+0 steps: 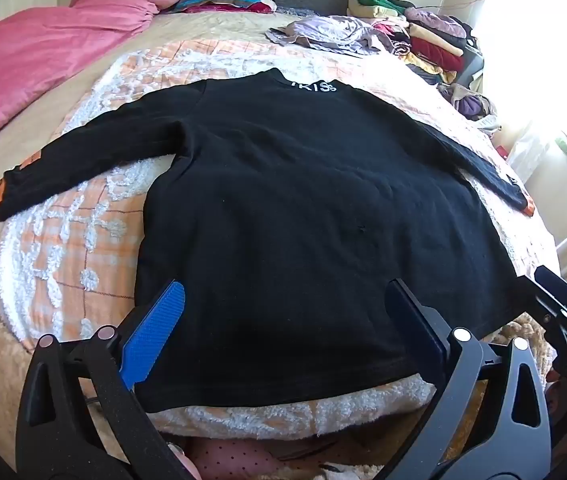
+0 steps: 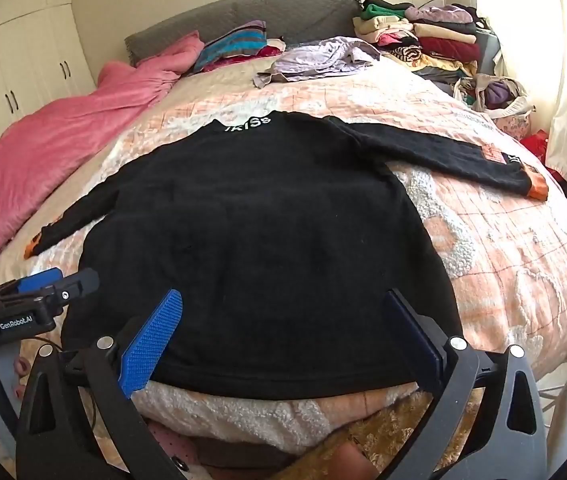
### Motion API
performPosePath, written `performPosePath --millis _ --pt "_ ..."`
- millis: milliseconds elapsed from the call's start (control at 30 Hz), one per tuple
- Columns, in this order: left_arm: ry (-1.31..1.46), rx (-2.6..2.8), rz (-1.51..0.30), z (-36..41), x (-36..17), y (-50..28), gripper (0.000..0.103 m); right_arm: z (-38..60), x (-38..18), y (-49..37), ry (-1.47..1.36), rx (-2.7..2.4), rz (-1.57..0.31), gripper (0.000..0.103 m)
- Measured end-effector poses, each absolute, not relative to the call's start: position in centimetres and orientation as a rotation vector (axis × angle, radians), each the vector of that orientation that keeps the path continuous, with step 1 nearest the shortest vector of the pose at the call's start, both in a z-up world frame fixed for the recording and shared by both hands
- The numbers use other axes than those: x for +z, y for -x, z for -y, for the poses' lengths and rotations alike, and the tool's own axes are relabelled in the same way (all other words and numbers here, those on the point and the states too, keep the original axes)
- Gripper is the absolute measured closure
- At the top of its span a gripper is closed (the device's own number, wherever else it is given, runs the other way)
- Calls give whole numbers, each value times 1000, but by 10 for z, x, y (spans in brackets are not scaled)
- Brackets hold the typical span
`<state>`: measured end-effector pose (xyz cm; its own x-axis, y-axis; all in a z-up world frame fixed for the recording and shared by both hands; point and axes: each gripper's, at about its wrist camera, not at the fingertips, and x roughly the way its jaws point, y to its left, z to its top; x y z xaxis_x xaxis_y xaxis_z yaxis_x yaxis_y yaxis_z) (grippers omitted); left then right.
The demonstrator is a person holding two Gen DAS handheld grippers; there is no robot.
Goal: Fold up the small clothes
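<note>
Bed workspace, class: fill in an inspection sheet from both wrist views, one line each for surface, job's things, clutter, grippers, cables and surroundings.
Surface: bed with a peach and white quilt.
Job's things: black sweater spread flat, collar away from the cameras, both sleeves out to the sides, orange cuffs; not yet folded.
Clutter: pink blanket at the left; lilac garment near the headboard; clothes pile at the far right corner.
Grippers: left gripper and right gripper open over the sweater's hem, nothing held.
Cables: thin dark cable under the right gripper.
Surroundings: white wardrobe, grey headboard, bright window.
</note>
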<state>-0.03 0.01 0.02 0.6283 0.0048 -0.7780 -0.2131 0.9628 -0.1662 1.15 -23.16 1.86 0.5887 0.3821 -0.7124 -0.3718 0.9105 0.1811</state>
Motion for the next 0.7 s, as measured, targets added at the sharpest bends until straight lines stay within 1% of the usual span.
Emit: performPosePath --millis 200,233,333,700 --pt "244 134 -895 0 0 0 9 223 13 -9 22 446 -856 4" --pt "243 130 -893 0 0 0 9 227 19 -7 -9 445 -838 4" --pt "245 131 -893 0 0 3 9 225 19 -2 16 441 -821 4" --pt "247 131 -894 0 0 1 9 223 19 0 22 442 -819 4"
